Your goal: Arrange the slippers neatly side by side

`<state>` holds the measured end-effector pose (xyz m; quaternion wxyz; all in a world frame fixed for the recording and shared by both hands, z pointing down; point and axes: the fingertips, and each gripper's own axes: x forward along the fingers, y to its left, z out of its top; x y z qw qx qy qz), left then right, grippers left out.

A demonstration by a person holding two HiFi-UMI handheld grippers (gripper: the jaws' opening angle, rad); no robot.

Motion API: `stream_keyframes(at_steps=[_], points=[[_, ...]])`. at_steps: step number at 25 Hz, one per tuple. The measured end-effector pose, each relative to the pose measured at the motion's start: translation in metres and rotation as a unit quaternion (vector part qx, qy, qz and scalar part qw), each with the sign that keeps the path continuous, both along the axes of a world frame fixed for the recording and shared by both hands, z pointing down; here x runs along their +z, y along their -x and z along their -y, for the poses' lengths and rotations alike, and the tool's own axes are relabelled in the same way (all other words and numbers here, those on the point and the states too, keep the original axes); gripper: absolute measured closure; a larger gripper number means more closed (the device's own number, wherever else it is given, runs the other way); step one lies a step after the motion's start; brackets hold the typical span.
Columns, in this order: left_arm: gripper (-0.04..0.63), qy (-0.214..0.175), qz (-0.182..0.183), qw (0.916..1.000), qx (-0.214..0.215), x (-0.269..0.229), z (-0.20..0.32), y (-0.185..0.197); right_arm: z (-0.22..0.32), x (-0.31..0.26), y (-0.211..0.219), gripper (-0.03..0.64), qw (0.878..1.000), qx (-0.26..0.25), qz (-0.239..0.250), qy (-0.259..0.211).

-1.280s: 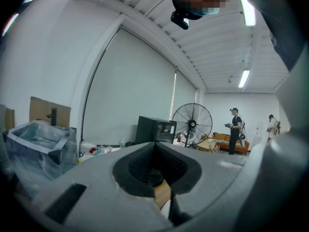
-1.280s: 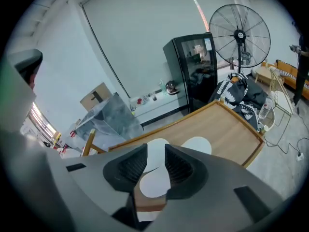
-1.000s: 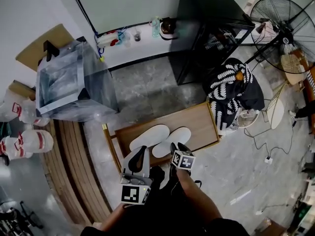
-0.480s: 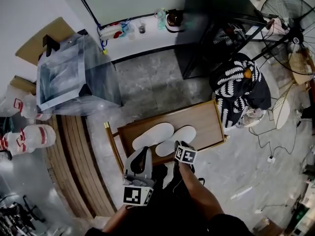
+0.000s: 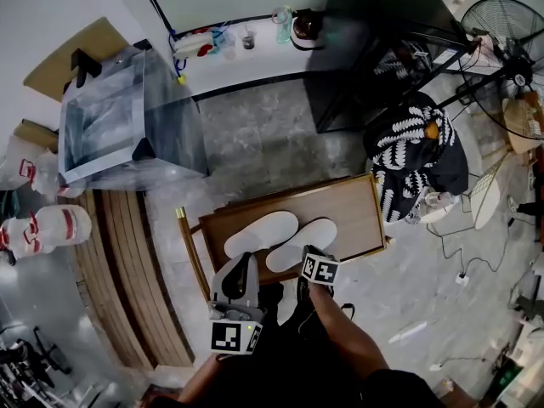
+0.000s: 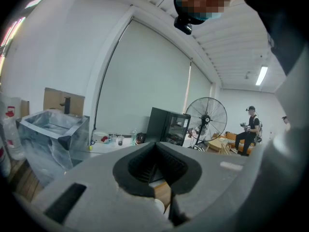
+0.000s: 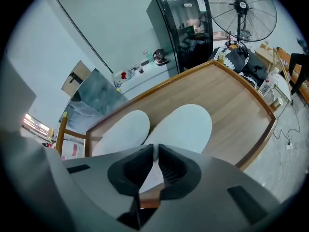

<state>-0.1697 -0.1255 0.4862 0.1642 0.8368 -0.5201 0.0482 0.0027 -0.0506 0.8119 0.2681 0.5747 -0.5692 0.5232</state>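
Two flat white slippers lie side by side on a low wooden table: the left slipper and the right slipper. Their heels point toward me and almost touch. My right gripper hovers at the right slipper's heel by the table's front edge. Its jaws are closing, and only a narrow slit remains. White sole shows through that slit, and the pads do not press on it. My left gripper is shut and empty, held off the table's front left, aimed across the room.
A clear plastic box stands at the back left beside wooden slats and white jugs. A black cabinet, a striped cloth on a chair and a floor fan stand right. A person sits far off.
The head view has shifted slightly. Both grippers stay at the table's front edge, and the slippers lie as they did a second ago.
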Motion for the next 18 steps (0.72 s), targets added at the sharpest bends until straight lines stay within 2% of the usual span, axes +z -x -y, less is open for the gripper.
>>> stream_keyframes(at_steps=[9,18], points=[[0.578,0.005,-0.004,0.9999,-0.013,-0.001,0.005,0.0,0.004,-0.02,-0.003,0.584,0.998,-0.052,-0.019,-0.015],[0.578,-0.004,0.001,0.9994,-0.034,-0.012,-0.002,-0.019,0.021,-0.058,-0.019,0.587,0.989,-0.131,-0.034,-0.057]])
